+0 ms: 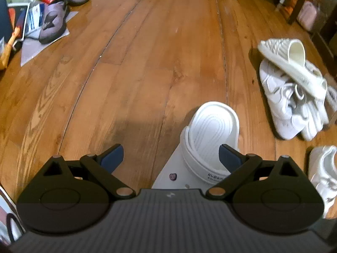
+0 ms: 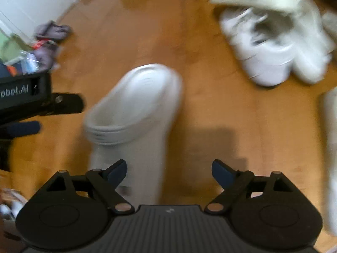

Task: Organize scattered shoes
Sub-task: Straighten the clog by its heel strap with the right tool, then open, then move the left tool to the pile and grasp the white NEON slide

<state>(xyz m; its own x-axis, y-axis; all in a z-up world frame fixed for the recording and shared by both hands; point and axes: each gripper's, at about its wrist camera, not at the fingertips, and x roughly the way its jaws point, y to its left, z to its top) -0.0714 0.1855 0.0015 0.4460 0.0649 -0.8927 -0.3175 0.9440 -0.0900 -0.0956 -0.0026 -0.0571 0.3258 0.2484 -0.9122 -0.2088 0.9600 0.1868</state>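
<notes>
Glossy wood-plank floor (image 1: pixel 147 73) | ribbed white slide (image 1: pixel 210 135) | leather sneakers (image 1: pixel 288 105) heaped

Wood floor (image 1: pixel 147 63), shoes scattered over it.

Below me a white slide (image 1: pixel 212 135) lies on the boards, toe pointing away. To my right, white sneakers (image 1: pixel 284 105) lie in a heap with a cream slide (image 1: pixel 294 67) across the top of them, and one more white shoe (image 1: pixel 322 172) sits near that heap at the edge. Far left, two purple shoes (image 1: pixel 54 21) lie among papers (image 1: pixel 38 46) and clutter. In my right view all of it is blurred.
</notes>
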